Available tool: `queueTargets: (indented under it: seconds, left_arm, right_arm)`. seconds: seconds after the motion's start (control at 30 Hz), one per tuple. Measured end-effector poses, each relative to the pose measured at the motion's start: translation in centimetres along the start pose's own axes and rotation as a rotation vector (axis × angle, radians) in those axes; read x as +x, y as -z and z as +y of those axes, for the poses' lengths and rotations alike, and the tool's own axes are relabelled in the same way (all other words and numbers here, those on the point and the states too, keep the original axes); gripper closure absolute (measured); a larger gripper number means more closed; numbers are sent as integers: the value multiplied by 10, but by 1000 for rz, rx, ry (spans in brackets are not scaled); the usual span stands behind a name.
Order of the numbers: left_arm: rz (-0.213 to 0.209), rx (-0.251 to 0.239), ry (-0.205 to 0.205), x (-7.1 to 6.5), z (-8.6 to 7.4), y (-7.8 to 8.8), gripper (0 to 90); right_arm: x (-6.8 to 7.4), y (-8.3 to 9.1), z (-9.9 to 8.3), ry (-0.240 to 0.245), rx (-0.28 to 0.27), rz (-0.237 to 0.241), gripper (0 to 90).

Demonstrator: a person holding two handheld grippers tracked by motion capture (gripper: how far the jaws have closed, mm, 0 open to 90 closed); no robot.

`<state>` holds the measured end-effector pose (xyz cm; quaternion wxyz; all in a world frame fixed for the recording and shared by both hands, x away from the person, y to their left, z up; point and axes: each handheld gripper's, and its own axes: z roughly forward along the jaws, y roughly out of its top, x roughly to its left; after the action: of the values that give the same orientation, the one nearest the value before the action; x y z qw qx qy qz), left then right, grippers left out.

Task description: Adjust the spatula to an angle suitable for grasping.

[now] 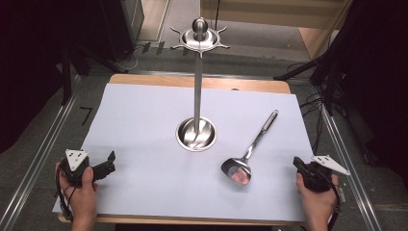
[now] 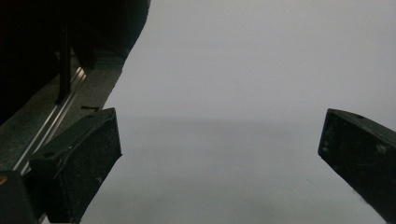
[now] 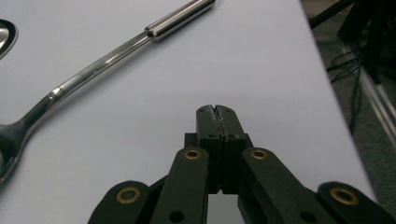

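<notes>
1. High view: spatula [image 1: 248, 154] lies flat on white sheet [image 1: 144, 125], right of stand [image 1: 197, 132], w/ blade toward person.
2. Right gripper [image 3: 215, 110] near sheet's right edge, just beside spatula, jaws pressed together, nothing betw.
3. Left gripper [image 2: 219, 140] at sheet's left, jaws wide apart, nothing betw.

Spoon [image 3: 93, 70] bowl cut off at left edge in right gripper view. Left gripper [image 2: 219, 154] jaw bases run off frame bottom; bg soft-blurred.

no readable text, no labels, no brands, no numbers anywhere
</notes>
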<state>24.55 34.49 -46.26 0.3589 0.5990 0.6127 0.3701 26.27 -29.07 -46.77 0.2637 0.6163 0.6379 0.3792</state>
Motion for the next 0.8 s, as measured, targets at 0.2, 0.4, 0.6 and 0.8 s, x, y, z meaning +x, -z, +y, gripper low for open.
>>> queueTargets:
  seconds: [0.2, 0.4, 0.6, 0.8]
  left_arm:
    - [-6, 9, 6, 1, 0, 0, 0]
    - [-13, 5, 10, 1, 0, 0, 0]
    - [-16, 6, 7, 2, 0, 0, 0]
    - [-16, 7, 6, 1, 0, -1, 0]
  right_arm:
    - [15, -36, 21, 17, 83, 22, 900]
    - [24, -56, 40, 8, 89, -27, 900]
    - [23, -66, 53, -4, 86, -39, 900]
    - [24, -76, 59, 6, 107, -45, 900]
